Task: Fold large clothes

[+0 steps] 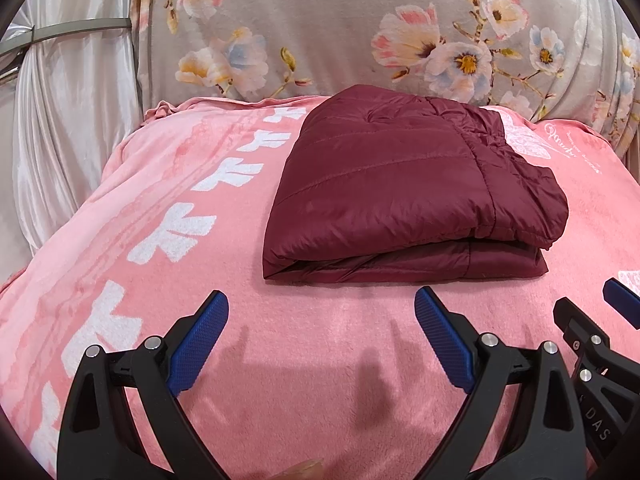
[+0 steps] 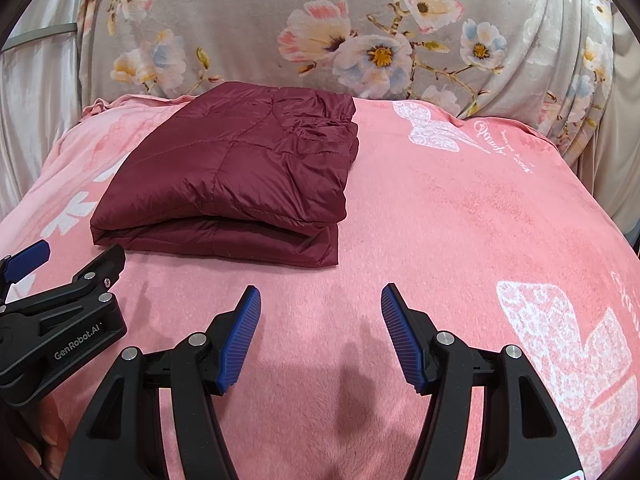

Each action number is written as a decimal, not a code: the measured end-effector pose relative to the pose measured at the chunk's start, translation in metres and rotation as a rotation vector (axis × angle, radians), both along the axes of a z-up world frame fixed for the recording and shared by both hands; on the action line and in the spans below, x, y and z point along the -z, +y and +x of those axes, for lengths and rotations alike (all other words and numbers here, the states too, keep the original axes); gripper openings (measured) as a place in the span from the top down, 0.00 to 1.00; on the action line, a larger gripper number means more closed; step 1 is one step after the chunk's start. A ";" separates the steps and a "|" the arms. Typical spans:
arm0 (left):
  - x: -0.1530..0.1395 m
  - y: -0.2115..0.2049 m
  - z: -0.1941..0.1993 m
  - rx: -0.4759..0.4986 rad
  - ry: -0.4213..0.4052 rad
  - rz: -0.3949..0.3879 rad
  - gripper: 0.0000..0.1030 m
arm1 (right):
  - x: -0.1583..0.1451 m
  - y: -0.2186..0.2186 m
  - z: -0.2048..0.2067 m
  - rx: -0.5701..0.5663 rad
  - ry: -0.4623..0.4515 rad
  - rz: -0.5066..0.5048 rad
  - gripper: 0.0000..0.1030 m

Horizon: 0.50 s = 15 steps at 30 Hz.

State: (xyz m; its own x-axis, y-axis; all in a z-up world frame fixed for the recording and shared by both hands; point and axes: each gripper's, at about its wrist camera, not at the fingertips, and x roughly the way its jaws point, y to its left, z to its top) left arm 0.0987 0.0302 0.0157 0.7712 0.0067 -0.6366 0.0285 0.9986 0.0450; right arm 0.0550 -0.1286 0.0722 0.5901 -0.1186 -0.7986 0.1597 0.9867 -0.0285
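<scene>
The maroon quilted jacket (image 1: 404, 184) lies folded into a thick rectangular bundle on the pink blanket (image 1: 340, 340), toward the blanket's far edge, just short of the grey floral cloth (image 1: 320, 20) that rises behind it. Its layered fold faces the near edge, and the gathered, wrinkled hem runs down its right side.

Only the left wrist view shows the shiny white curtain (image 1: 72, 120) with its tie band past the blanket's left edge, and the column of white characters printed along the blanket's left part. Only the right wrist view shows the blanket's right half: a white lace-patterned butterfly print (image 2: 436, 132) near the far right corner and a larger one by the near right edge. It also catches a fingertip of the person at the lower left corner (little more than a pink blur).

The left gripper (image 1: 320, 340) hovers over the blanket's near edge with its blue-padded jaws wide apart, holding nothing and clear of the jacket. The right gripper (image 2: 320, 332) sits just beside it, jaws likewise spread well apart with only bare blanket between them. Each gripper appears at the margin of the other's view.
</scene>
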 end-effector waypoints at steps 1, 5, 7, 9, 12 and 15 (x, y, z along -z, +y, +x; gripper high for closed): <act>0.000 -0.001 0.000 0.000 0.001 0.000 0.11 | 0.000 0.000 0.000 0.000 0.000 0.000 0.41; 0.000 -0.001 -0.001 0.001 0.000 0.002 0.11 | 0.000 0.000 0.000 0.001 0.000 0.001 0.41; 0.000 -0.002 -0.001 0.002 -0.002 0.002 0.11 | 0.000 0.001 0.000 0.002 0.000 0.000 0.41; 0.000 0.000 -0.001 0.004 -0.003 0.005 0.11 | -0.001 0.000 0.000 0.001 -0.001 0.000 0.41; -0.001 -0.001 -0.001 0.007 0.001 0.002 0.11 | 0.000 0.000 0.000 0.000 0.000 0.000 0.41; 0.000 -0.002 0.000 0.015 0.005 0.006 0.11 | -0.001 0.001 0.000 0.001 0.000 0.000 0.41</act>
